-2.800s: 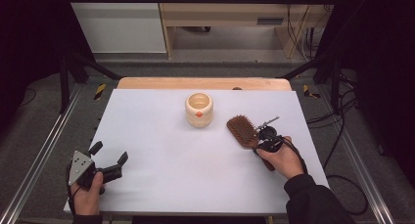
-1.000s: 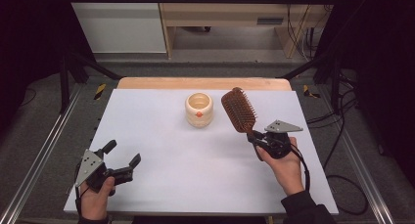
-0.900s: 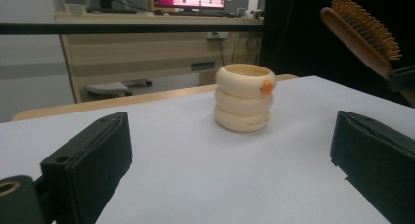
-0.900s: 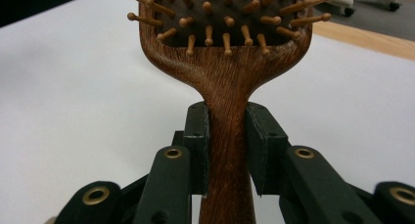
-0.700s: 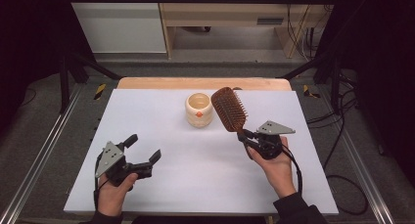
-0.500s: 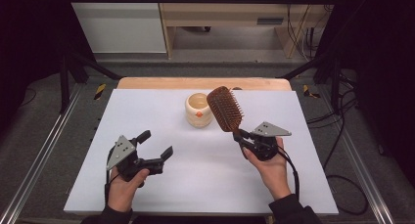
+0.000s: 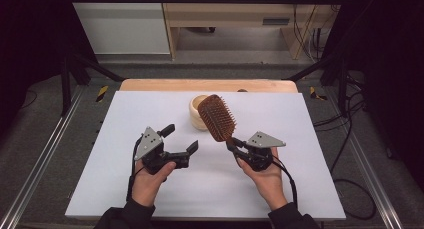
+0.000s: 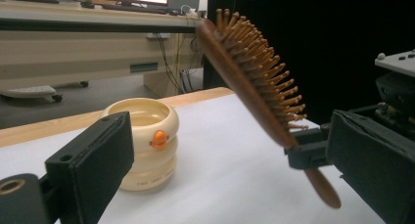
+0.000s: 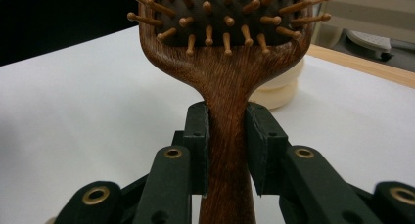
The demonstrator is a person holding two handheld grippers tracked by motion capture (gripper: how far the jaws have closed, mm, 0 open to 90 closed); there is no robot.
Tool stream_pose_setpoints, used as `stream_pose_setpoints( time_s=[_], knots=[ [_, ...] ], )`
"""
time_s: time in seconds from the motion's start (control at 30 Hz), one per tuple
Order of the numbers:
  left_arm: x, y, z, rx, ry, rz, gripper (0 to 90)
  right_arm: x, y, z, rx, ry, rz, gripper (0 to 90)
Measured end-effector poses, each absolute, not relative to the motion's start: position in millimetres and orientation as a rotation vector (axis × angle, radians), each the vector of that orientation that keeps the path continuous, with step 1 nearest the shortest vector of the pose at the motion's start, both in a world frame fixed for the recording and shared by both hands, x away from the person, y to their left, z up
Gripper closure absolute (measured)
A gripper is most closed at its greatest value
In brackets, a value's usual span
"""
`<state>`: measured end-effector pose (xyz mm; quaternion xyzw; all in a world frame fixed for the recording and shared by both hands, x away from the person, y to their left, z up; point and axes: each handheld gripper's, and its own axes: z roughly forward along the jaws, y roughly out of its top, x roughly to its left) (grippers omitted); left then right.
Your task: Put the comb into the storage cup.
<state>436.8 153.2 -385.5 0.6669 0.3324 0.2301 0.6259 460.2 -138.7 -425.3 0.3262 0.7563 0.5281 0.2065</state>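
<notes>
High view shows the right gripper [image 7: 234, 145] pinching the handle of a brown wooden paddle hairbrush [image 7: 216, 117], raised mid-table and apparently overlapping the cream ribbed cup [image 7: 197, 113] behind, while the left gripper [image 7: 180, 139] gapes nearby.

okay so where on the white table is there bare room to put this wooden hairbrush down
The table is bare along its left edge beside the left gripper, along its right edge past the right gripper, and in the far corners either side of the cream ribbed cup. The middle is crowded: hairbrush, cup and both grippers sit close together.
</notes>
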Motion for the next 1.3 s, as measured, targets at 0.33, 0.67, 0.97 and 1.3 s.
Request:
stream_pose_setpoints(
  time_s=[0.33, 0.67, 0.97, 1.3],
  knots=[
    [434, 145, -386, 1.557, 0.762, 0.518, 2.8, 456, -121, -427, 0.865, 2.115, 1.49, 72.7],
    [436, 146, -381, 1.544, 0.789, 0.464, 2.9, 455, -112, -426, 0.838, 2.115, 1.506, 72.7],
    [443, 149, -382, 1.518, 0.838, 0.39, 3.2, 451, -106, -426, 0.812, 2.102, 1.517, 72.7],
    [454, 149, -377, 1.47, 0.866, 0.297, 4.2, 446, -97, -429, 0.776, 2.102, 1.527, 72.7]
  ],
)
